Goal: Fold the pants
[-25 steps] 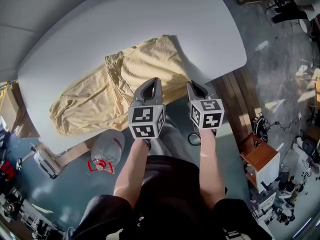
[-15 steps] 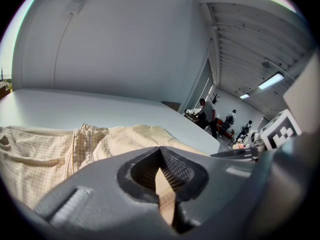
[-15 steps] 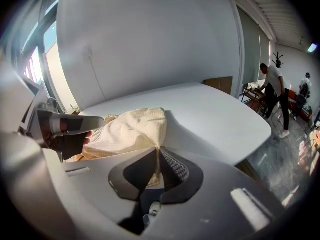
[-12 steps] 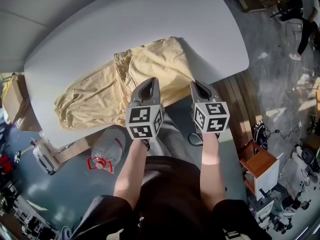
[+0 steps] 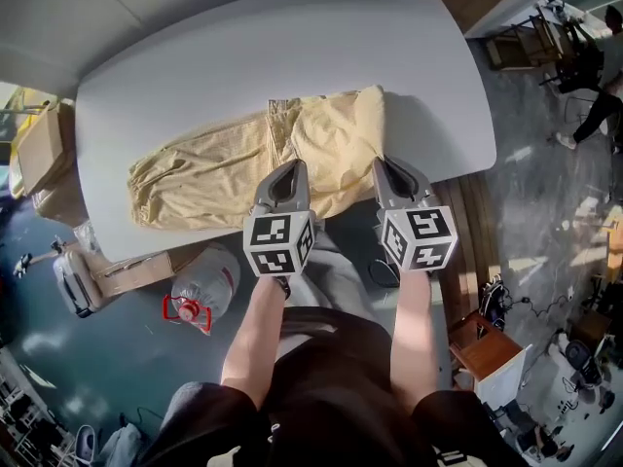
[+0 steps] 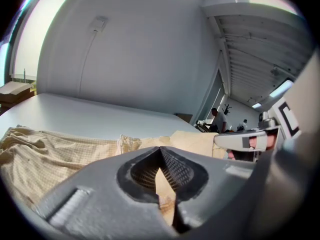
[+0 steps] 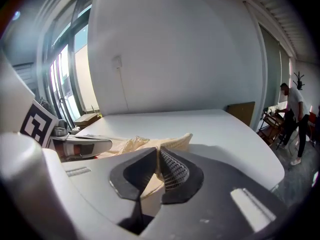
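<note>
Head view, centre of frame: my left gripper and right gripper each pinch the near edge of the pale yellow pants on the white table.

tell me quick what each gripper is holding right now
Left gripper: closed on the near edge of the pale yellow checked cloth pants.
Right gripper: closed on the same pants' near edge.

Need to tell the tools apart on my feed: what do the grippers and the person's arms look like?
They match: left gripper and right gripper are grey moulded shells tapering to two jaws with black mesh-textured pads, each bearing a white cube with black square markers. Forearms bare, top dark.
</note>
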Available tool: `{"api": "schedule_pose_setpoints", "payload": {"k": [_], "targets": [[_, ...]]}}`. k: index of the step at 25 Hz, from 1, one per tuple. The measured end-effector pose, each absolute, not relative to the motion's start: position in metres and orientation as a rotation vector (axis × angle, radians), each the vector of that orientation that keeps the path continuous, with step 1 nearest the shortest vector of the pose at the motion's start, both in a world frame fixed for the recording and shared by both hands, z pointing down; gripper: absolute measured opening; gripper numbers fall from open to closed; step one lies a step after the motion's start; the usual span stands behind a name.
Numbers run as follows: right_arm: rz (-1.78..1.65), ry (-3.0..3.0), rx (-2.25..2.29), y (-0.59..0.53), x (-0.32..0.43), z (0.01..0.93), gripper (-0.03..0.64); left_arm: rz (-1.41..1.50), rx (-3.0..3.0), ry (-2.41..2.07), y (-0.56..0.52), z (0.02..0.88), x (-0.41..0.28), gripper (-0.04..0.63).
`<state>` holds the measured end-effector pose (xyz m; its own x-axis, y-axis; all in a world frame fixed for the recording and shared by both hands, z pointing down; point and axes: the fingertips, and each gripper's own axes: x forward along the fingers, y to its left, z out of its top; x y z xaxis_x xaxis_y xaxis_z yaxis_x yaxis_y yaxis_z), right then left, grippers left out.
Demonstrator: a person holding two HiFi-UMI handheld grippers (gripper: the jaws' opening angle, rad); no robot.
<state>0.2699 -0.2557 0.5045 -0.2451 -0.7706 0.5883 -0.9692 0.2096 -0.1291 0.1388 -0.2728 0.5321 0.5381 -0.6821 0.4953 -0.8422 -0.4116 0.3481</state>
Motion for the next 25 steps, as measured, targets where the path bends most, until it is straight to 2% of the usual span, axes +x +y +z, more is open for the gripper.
{"api": "schedule_pose_setpoints", "payload": {"k": [12, 25], "targets": [[0.474, -2.202, 1.437, -0.267, 0.158, 0.468, 0.025, 0.192, 2.097, -1.457, -0.265, 0.504, 0.005, 0.005], [0.401, -2.271, 1.354, -0.273, 0.054, 0.451, 0.025, 0.106, 1.993, -1.601, -0.237, 0.499, -0.117, 0.005]]}}
